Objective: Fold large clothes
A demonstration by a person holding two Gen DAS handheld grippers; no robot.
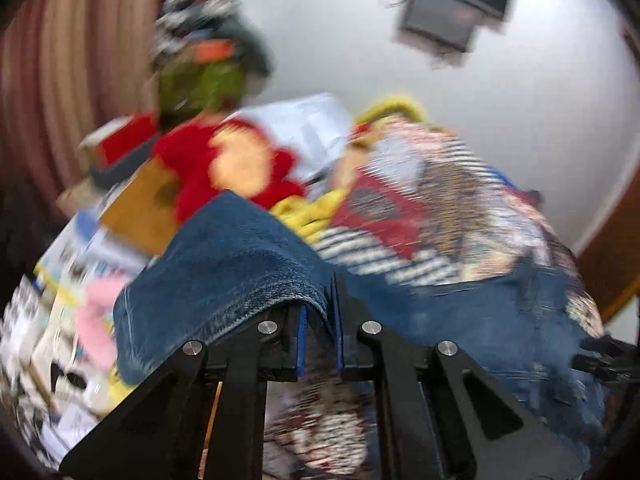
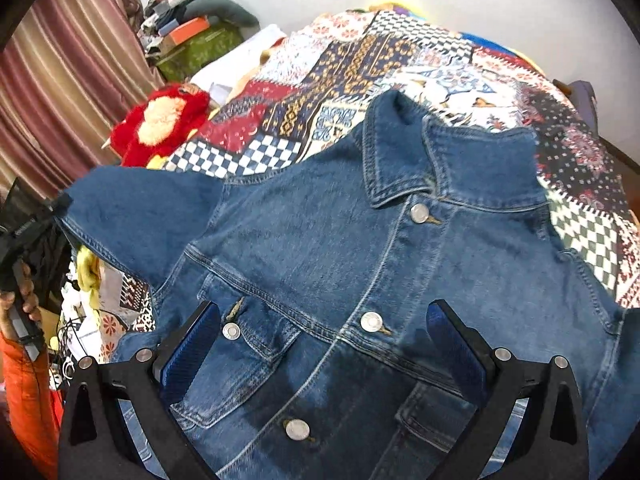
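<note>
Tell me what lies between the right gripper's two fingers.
In the right wrist view, the right gripper stands open over the denim jacket. Between its fingers lie the jacket's buttoned front and a metal button; neither pad presses the cloth.

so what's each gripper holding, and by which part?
Left gripper: shut on the denim jacket, pinching a sleeve edge. Right gripper: open above the jacket's front, holding nothing.
</note>
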